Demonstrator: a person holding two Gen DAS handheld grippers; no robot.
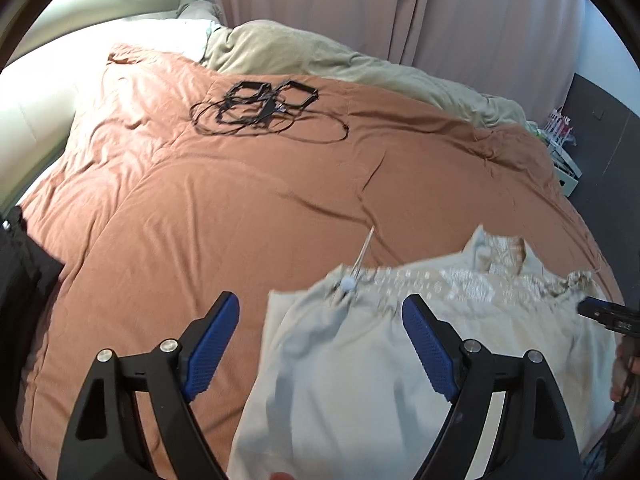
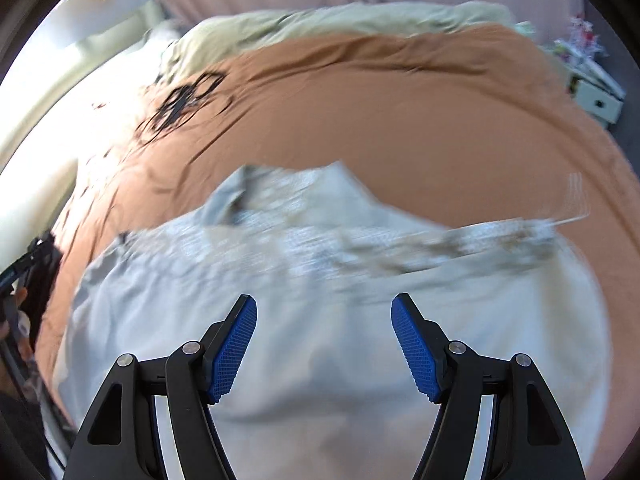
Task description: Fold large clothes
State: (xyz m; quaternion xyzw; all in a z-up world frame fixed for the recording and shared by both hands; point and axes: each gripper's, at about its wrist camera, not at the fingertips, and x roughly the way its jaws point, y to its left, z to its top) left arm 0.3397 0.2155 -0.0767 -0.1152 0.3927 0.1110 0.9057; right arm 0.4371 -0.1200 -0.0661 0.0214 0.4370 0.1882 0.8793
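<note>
Bed fills both views, covered by a rust-orange duvet (image 1: 224, 200), wrinkled. Pale pink curtains (image 1: 400, 8) hang behind the far edge; a beige headboard (image 1: 36, 92) sits at the left, washed out by light. A crumpled olive-beige blanket (image 1: 320, 56) is bunched along the far side of the bed.

Task item: a large pale cream garment (image 1: 352, 380) with a collar and embroidered yoke lies on the near right part of the duvet, collar toward the far side. Right wrist view is motion-blurred; the garment takes up its lower half.

Left gripper (image 1: 320, 340): jaws spread wide, nothing pinched. Its right blue pad sits over the garment, its left pad over bare duvet; cannot tell if either touches the cloth. Right gripper (image 2: 324, 344): jaws spread apart, nothing clamped, both pads above the garment's pale body. Its black tip also shows at the right edge of the left view, by the garment's shoulder.

A tangle of black frames and cord (image 1: 264, 108) lies on the far duvet, well apart from the garment. A white box with clutter (image 1: 564, 160) stands beyond the bed's right side. Dark fabric (image 1: 20, 280) sits at the left edge. A thin drawstring with a small white bead (image 1: 349, 283) lies at the garment's upper left corner.
</note>
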